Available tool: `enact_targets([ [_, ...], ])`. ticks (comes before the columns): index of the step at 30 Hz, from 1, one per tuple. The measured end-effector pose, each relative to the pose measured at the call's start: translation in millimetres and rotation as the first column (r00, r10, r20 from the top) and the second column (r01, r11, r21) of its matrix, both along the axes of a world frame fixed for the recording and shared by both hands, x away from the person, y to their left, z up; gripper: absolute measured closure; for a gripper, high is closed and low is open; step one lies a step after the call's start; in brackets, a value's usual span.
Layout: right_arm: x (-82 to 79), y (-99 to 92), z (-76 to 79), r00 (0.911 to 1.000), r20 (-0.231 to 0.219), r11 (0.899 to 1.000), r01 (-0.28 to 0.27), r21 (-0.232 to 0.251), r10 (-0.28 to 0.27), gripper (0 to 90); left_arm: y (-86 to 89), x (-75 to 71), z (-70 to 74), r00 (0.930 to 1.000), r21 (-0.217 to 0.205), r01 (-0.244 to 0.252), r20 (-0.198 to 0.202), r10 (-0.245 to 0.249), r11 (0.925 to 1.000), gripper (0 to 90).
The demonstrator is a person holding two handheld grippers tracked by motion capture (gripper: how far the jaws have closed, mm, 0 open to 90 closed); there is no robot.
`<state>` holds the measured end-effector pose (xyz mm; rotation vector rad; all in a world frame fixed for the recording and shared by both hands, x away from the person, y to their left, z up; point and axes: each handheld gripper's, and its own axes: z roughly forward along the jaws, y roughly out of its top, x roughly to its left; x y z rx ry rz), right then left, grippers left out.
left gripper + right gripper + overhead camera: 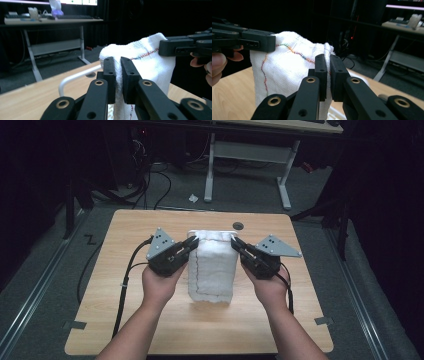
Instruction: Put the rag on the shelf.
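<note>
A white towel (212, 267) with a coloured stitched line hangs above the wooden table (125, 320), held up by its two top corners. My left gripper (192, 243) is shut on the towel's upper left corner; in the left gripper view its jaws pinch the towel (147, 65) between the pads of the left gripper (118, 80). My right gripper (236, 245) is shut on the upper right corner; the right gripper view shows the towel (284, 67) pinched in the jaws of the right gripper (328, 75). The towel's lower edge hangs near the tabletop.
A white metal rail (75, 78) lies on the table behind the towel. A dark round mark (238, 225) sits near the table's far edge. Beyond the table stands a desk with white legs (210, 170), cables on the floor and a scrap of paper (193, 198).
</note>
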<state>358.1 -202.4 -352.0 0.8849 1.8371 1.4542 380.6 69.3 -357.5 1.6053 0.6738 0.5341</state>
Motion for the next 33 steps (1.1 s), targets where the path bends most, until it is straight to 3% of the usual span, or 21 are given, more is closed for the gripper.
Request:
enact_targets([
  [12, 8.7, -1.2, 27.8, 0.9988, 0.049, 1.000, 0.006, 0.021, -0.007, 86.0, -0.5, 11.6, 31.6, 0.9980, 0.001, 0.000, 0.063, 0.000, 1.0000, 83.8],
  [15, 16.1, -5.3, 32.2, 0.9993, 0.037, 0.998, 0.000, 0.060, -0.002, 86.2, -0.2, 18.2, 36.9, 0.9975, -0.012, 0.008, 0.070, -0.007, 0.9999, 83.8],
  [25, 40.0, -5.3, 34.1, 0.9987, 0.040, 0.997, 0.027, 0.071, -0.029, 86.2, -6.3, 38.0, 38.0, 0.9966, 0.030, -0.028, 0.078, 0.026, 0.9991, 84.0],
  [33, 64.9, -5.1, 36.2, 0.9994, 0.024, 0.997, 0.024, 0.073, -0.026, 86.3, -8.5, 56.0, 35.4, 0.9980, 0.052, -0.047, 0.044, 0.045, 0.9975, 84.2],
])
